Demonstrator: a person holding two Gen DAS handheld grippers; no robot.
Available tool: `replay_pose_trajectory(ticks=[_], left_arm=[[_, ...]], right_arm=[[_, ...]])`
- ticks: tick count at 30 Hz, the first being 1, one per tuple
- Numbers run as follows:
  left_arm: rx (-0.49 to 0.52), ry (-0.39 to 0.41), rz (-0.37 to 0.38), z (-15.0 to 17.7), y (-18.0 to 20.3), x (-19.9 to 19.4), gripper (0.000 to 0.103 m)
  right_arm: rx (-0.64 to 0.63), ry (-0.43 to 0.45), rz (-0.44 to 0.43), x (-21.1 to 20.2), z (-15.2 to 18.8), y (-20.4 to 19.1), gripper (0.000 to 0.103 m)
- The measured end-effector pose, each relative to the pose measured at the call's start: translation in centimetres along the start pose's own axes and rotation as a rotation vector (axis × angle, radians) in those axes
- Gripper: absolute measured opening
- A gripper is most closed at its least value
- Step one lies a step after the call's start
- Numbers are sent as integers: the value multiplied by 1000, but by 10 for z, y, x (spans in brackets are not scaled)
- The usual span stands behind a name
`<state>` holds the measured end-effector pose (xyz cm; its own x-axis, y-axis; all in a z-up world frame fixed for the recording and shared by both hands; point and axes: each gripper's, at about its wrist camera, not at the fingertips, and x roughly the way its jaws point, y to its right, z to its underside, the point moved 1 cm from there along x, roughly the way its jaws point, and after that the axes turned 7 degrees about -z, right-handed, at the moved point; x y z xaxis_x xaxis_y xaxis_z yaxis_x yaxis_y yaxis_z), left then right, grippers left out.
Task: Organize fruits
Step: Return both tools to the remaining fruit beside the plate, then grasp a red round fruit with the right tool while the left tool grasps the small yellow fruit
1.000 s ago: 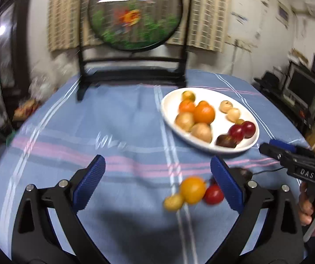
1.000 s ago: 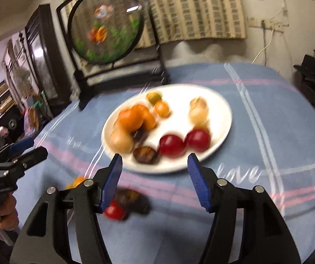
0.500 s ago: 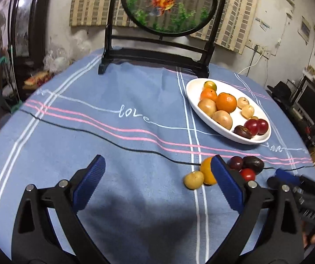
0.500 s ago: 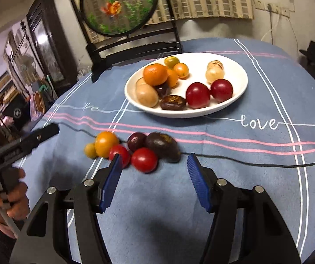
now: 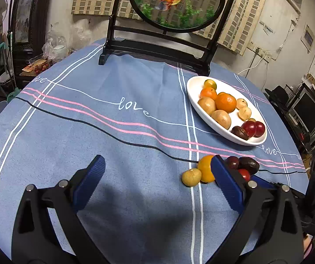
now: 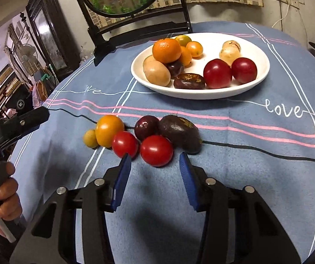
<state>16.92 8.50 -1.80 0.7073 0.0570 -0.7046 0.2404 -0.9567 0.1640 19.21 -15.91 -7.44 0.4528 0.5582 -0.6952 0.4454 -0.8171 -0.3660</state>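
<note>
A white plate (image 6: pixel 201 92) (image 5: pixel 192 88) holds several fruits: oranges, brown kiwis, red plums, pale longans. Loose fruits lie on the blue cloth in front of it: a red tomato (image 6: pixel 156 150), a second red tomato (image 6: pixel 124 144), a dark plum (image 6: pixel 146 127), a dark avocado (image 6: pixel 180 134), an orange (image 6: pixel 109 130) (image 5: pixel 204 171) and a small yellow fruit (image 6: pixel 90 138) (image 5: pixel 191 177). My right gripper (image 6: pixel 155 160) is open, its fingertips just short of the nearer tomato. My left gripper (image 5: pixel 157 167) is open and empty, left of the loose fruits.
A round goldfish screen on a black stand (image 5: pixel 157 50) stands at the table's far side. A black cable (image 6: pixel 267 151) runs across the cloth by the loose fruits. The other hand-held gripper (image 6: pixel 14 125) shows at the left of the right wrist view.
My right gripper has drawn back from the plate and lowered toward the loose fruits, its jaws narrower around the nearer tomato. My left gripper has pulled back and up from the table.
</note>
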Motion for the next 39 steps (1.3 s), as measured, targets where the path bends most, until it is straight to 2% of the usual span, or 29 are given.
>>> replay_pose_trajectory(ticks=[4, 11, 17, 20, 23, 25, 28, 30, 33, 39], left_arm=[[-2, 2, 0, 0, -1, 0, 98], [3, 5, -9, -1, -1, 0, 98], [17, 8, -37, -1, -4, 4, 98], [89, 9, -20, 1, 3, 6, 98], [233, 23, 7, 9, 24, 6, 96], [312, 30, 27, 16, 37, 6, 88], [388, 6, 66, 25, 50, 11, 66], [395, -34, 87, 28, 51, 19, 45], [390, -66, 97, 30, 49, 26, 37], [419, -55, 99, 34, 53, 31, 36]], right_arm=[[2, 14, 29, 3, -4, 1, 47], [-19, -5, 38, 14, -5, -2, 35], [1, 12, 3, 4, -4, -1, 32], [28, 59, -21, -13, -6, 2, 32], [38, 99, -14, -26, -7, 3, 32], [48, 113, -21, -31, -7, 5, 32], [58, 120, -34, -35, -7, 6, 32], [58, 126, -34, -36, -8, 5, 32], [60, 125, -32, -37, -9, 6, 32], [84, 110, -34, -35, -8, 8, 32]])
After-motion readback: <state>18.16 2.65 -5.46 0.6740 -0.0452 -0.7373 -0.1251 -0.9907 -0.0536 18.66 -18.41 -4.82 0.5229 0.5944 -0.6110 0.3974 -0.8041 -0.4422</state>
